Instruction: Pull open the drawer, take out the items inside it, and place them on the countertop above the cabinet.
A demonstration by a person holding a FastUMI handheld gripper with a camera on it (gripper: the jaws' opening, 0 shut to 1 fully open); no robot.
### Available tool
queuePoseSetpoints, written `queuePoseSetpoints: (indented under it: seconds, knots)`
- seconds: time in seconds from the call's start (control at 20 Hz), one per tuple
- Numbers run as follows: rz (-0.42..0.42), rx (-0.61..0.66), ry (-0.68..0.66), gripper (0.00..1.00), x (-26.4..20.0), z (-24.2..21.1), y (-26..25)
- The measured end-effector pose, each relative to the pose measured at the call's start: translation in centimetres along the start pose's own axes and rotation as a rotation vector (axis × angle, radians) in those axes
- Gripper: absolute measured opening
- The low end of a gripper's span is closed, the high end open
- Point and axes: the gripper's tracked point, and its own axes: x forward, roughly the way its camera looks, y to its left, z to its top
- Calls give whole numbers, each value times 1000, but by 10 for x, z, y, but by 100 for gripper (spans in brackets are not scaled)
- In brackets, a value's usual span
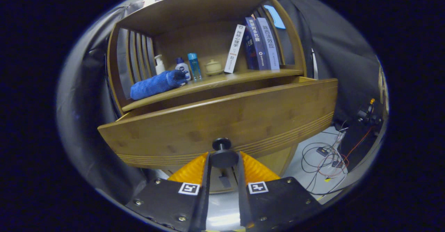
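1. Gripper [223, 159], lower centre of frame: both fingers pinch the dark round knob [222, 153] on the drawer [222, 120] front. The grip is on the knob because it is the only handle on that panel.
2. The drawer front fills the middle of the frame and stands forward of the cabinet [208, 26]; its side walls run back at the left and right ends, so I judge it partly pulled out.
3. Drawer interior is hidden behind the front panel from this low angle; contents cannot be told.
4. Countertop [222, 80], the ledge just above the drawer, centre frame, is the drop target. It already carries a rolled blue towel [156, 84] at centre left, three small bottles [184, 66], a small lidded pot [213, 67] and leaning books [255, 44] at upper right.
5. Judgement: opening step in hand; the retrieval has not begun. The free ledge space lies around the pot.
6. Cables [326, 155] lie on the floor at lower right.
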Motion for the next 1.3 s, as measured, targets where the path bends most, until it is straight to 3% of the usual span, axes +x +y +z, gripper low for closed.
queuePoseSetpoints:
  seconds: [0.1,0.15,0.2,0.25,0.35,0.6,1.1,1.3]
  knots:
    - [0,-16,-2,36,-18,-5,0]
    - [149,-24,1,36,-27,-13,26]
    - [77,-75,-10,19,-40,-16,9]
    - [82,-46,-29,1,-62,-16,2]
    - [42,17,-88,2,-59,-5,-2]
    - [-11,21,-159,2,-72,13,-17]
    - [-7,-21,-145,2,-75,12,-15]
    - [-7,-39,-151,2,-71,34,-8]
